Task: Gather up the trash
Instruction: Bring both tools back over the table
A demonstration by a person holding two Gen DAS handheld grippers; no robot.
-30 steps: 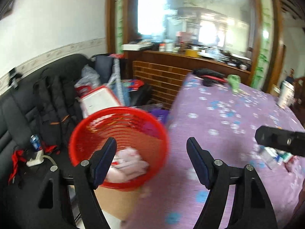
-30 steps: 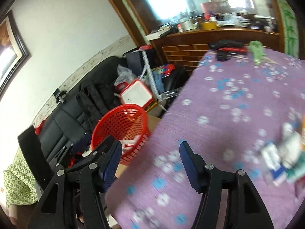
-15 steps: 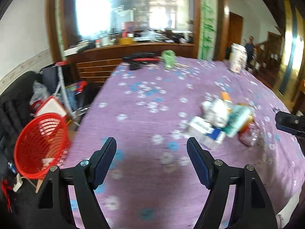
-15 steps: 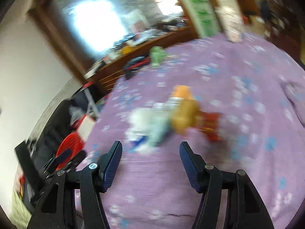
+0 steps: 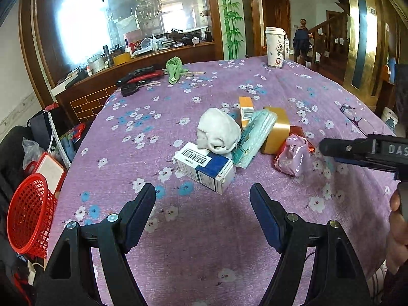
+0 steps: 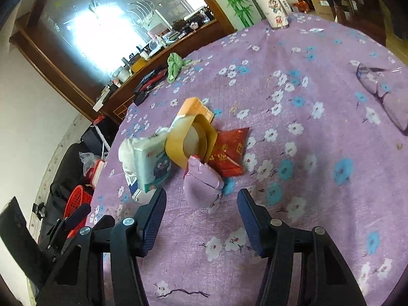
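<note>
Purple pouch (image 6: 202, 185) sits nearest your right tongs (image 6: 201, 218): jaws apart, just been narrowing, nothing gripped. Left tongs (image 5: 202, 215) apart, empty, facing white-blue box (image 5: 204, 167). Red basket (image 5: 29, 218) off table (image 5: 204, 250) edge for drops.

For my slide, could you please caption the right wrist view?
Right gripper, open and closing, nears purple wrapper in the trash pile.

Red basket (image 5: 28, 214) cut off at left edge.

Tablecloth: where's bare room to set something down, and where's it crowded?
Free: the tablecloth between the left tool and the blue-white box; also the stretch between the trash pile and the green rag. Crowded: the pile itself, crumpled tissue, gold box, pink wrapper touching.
</note>
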